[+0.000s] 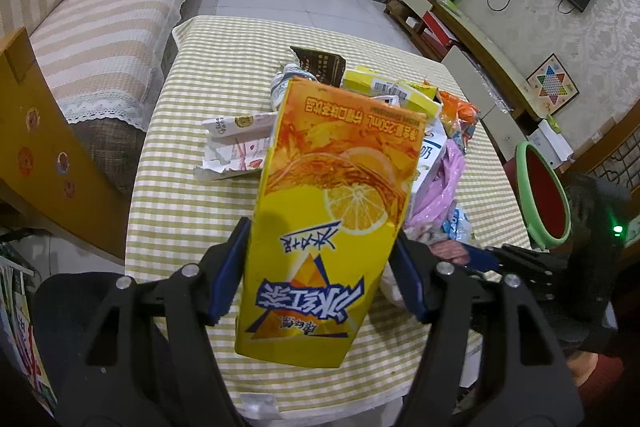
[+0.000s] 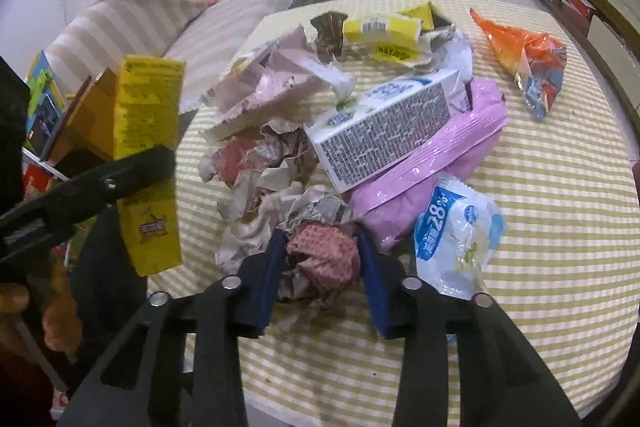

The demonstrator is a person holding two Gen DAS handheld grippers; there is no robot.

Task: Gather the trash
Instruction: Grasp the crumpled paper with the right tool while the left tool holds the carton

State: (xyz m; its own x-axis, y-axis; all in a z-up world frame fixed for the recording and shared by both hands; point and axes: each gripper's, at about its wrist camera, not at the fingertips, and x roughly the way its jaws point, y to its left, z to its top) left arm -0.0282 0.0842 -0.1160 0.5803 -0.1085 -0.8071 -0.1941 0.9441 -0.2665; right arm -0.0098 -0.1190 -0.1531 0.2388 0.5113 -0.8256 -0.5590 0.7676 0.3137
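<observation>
A: What's the biggest thing here?

B: The table (image 2: 540,211), under a yellow-and-white checked cloth. A striped sofa (image 1: 104,27) runs along its far left side, and a green-rimmed bin (image 1: 544,195) with a red inside stands off the table's right edge.

A: And the trash?

B: Heaped on the middle of the table. A white carton (image 2: 384,131) lies on its side, with a pink bag (image 2: 432,167) tucked under and beside it. Behind them sit a yellow box (image 2: 382,27) with a barcode and some crumpled paper (image 2: 272,83). An orange wrapper (image 2: 524,63) lies apart toward the right, and a blue-and-white packet (image 2: 456,239) lies near the front edge.

A: What is the left gripper (image 1: 320,279) doing?

B: It grips a yellow tea carton (image 1: 332,211) by its two side faces, jaws about half spread, the blue pads pressed flat on it. The carton is clear of the cloth, upside down to the camera, left of the pile.

A: And the right gripper (image 2: 322,267)?

B: Down at the near end of the heap, jaws narrow, pinching a reddish paper wad (image 2: 324,253) between its blue pads. The wad is touching the crumpled scraps around it.
</observation>
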